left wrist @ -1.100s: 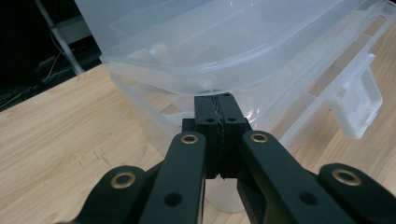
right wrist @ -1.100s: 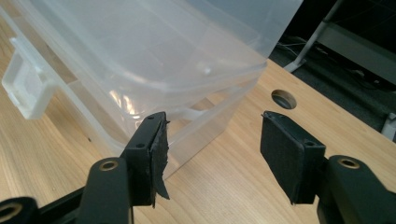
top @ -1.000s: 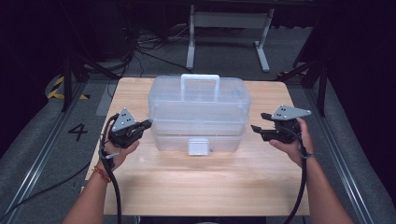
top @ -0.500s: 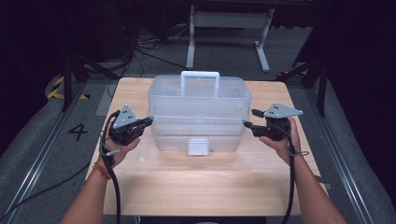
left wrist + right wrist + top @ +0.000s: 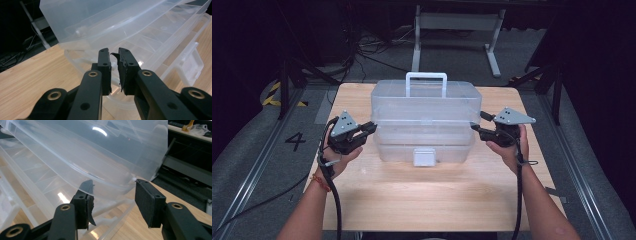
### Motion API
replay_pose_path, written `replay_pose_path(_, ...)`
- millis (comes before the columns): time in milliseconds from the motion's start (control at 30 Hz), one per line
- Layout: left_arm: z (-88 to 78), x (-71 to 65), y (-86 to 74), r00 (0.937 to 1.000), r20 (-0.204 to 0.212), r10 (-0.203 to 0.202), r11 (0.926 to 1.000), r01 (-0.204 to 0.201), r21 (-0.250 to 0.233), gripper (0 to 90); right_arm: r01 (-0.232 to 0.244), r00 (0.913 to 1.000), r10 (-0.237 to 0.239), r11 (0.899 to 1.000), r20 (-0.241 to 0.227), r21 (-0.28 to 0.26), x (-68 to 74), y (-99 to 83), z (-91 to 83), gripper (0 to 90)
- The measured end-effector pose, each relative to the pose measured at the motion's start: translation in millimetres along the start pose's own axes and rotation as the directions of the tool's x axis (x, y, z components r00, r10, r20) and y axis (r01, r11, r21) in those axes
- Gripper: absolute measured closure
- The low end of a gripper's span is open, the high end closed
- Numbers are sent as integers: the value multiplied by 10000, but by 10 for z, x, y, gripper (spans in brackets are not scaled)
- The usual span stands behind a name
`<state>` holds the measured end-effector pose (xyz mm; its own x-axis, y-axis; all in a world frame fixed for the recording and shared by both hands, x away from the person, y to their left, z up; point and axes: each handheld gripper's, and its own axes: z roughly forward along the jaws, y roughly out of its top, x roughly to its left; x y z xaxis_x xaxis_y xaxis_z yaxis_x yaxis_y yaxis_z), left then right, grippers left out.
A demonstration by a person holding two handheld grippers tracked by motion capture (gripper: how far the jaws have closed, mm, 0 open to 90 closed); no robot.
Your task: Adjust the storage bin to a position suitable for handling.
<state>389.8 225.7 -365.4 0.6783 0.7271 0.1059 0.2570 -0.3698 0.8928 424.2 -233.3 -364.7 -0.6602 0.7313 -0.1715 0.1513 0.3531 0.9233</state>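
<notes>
Clear plastic organizer box [image 5: 422,117] on desk [image 5: 422,195]: probably light, slick, flexing walls. Best gripped at end ledges. Left gripper [image 5: 113,53] fingers slightly parted, just opening, nothing between; right gripper [image 5: 112,192] fingers open, closing around lid's corner edge.

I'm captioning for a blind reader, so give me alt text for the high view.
A clear plastic toolbox with a white handle sits on a wooden table, with the left gripper and right gripper at its two ends.

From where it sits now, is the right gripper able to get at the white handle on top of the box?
Probably yes. The right gripper sits at the clear box's right end, and the handle stands bare on top with nothing over it. The hand would need to lift and swing inward over the lid.
</notes>
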Motion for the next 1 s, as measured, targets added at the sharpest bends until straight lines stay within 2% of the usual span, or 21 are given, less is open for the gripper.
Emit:
replay_pose_path(233, -17, 18, -100, 9999, -48, -105, 9998, 106, 148, 779, 129, 9994, -119, 9995, 332, -291, -7, 80, 4, 538)
replay_pose_path(400, -19, -1, -212, 10000, -30, -42, 9991, 43, 431, 762, 119, 9991, -102, 9991, 410, -416, -29, 111, 17, 543)
replay_pose_path(567, -32, -4, -288, 10000, 17, -16, 9983, 15, 576, 746, -166, 9993, 183, 9985, 311, -531, -60, 126, 25, 542)
replay_pose_path(633, -37, -16, -323, 9999, 88, -86, 9979, 80, 646, 739, -51, 9991, 72, 9987, 417, -510, -63, 152, 35, 542)
replay_pose_path(833, -17, -63, -380, 9995, 273, 158, 9959, -182, 883, 705, 101, 9974, -63, 9985, 724, -529, -65, 199, 65, 543)
replay_pose_path(900, -10, -91, -379, 9987, 360, 350, 9949, -383, 934, 700, 174, 9962, -127, 9984, 859, -537, -65, 215, 72, 546)
replay_pose_path(1000, -2, -115, -377, 9983, 454, 367, 9937, -413, 1043, 680, 200, 9952, -148, 9984, 968, -533, -67, 242, 85, 547)
